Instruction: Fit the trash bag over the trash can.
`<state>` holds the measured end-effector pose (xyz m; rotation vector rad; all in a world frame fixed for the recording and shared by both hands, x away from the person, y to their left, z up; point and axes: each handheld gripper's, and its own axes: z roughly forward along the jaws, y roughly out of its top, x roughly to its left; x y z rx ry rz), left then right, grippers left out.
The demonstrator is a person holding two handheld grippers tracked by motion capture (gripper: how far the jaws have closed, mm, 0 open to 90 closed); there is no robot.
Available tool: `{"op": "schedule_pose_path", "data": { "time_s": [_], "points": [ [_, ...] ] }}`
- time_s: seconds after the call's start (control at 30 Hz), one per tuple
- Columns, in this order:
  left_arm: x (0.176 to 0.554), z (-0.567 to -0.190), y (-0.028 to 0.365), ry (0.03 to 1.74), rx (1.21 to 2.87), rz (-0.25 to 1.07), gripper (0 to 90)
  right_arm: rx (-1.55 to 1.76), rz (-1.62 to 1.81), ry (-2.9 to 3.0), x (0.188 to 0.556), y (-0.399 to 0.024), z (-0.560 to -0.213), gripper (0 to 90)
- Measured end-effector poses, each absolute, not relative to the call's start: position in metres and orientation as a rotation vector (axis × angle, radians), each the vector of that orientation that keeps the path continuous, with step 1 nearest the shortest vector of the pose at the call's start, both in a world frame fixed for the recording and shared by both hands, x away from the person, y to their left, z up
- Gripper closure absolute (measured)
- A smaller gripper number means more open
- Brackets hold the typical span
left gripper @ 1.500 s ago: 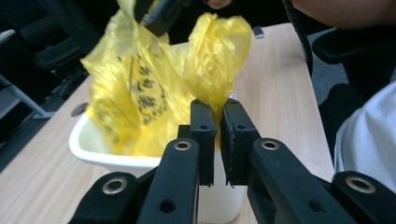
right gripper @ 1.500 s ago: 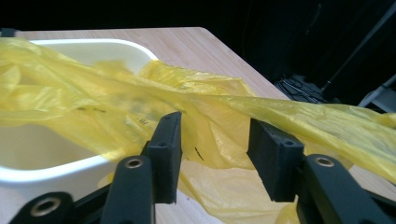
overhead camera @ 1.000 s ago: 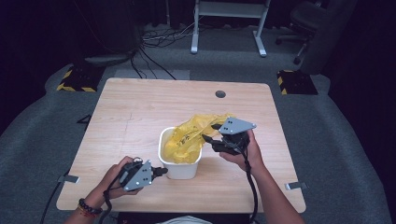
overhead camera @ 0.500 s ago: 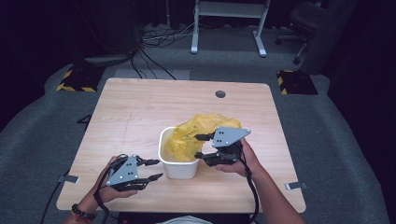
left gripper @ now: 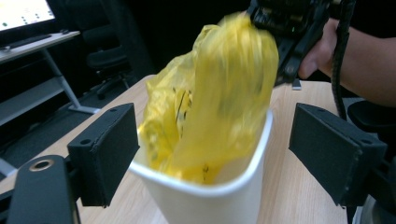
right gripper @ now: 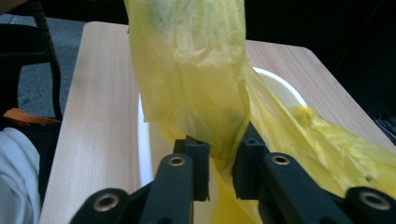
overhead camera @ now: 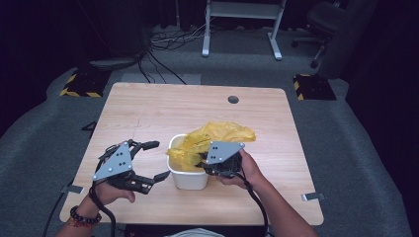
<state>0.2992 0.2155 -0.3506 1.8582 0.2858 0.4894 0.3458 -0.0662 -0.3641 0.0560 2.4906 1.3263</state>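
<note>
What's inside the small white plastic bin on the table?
A crumpled yellow plastic bag partly fills the white plastic bin and spills over its far rim; the bag hides the bin's bottom.

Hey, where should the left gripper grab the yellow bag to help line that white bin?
Probably the loose edge of the yellow bag bunched over the white bin's left rim, coming from the left gripper's side. Its jaws have just been opening, nothing between them, while the right gripper pinches the bag's other side.

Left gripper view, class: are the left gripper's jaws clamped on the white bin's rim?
No: the left gripper stands open, its black pads apart on either side of the white bin.
</note>
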Motion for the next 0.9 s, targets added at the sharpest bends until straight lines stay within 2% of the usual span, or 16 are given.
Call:
{"op": "schedule_pose_path", "data": {
  "time_s": [0.2,0.23,0.37,0.4,0.43,0.53,0.7,0.83,0.9],
  "points": [
    [0.308,-0.345,0.195,0.234,1.907,0.495,16.9,-0.007,1.369,2.501,0.341,-0.06,-0.365,85.4],
    [0.31,-0.345,0.192,0.228,1.925,0.514,23.1,-0.003,1.363,2.505,0.341,-0.06,-0.366,85.4],
    [0.312,-0.347,0.187,0.153,1.996,0.511,71.3,0.017,1.386,2.499,0.343,-0.063,-0.366,82.7],
    [0.311,-0.347,0.187,0.129,2.012,0.521,81.2,0.026,1.396,2.493,0.343,-0.065,-0.366,80.9],
    [0.309,-0.348,0.189,0.107,2.014,0.505,86.9,0.031,1.401,2.487,0.343,-0.067,-0.366,78.1],
    [0.301,-0.347,0.196,0.049,1.997,0.488,89.2,0.097,1.403,2.459,0.345,-0.079,-0.366,59.9],
    [0.283,-0.34,0.21,-0.003,1.957,0.497,89.1,0.199,1.374,2.432,0.351,-0.099,-0.366,47.2],
    [0.275,-0.344,0.218,-0.041,1.967,0.474,89.1,0.23,1.368,2.416,0.354,-0.108,-0.366,48.5],
    [0.271,-0.349,0.222,-0.073,1.971,0.454,89.0,0.23,1.308,2.421,0.354,-0.109,-0.369,56.5]
  ]
}}
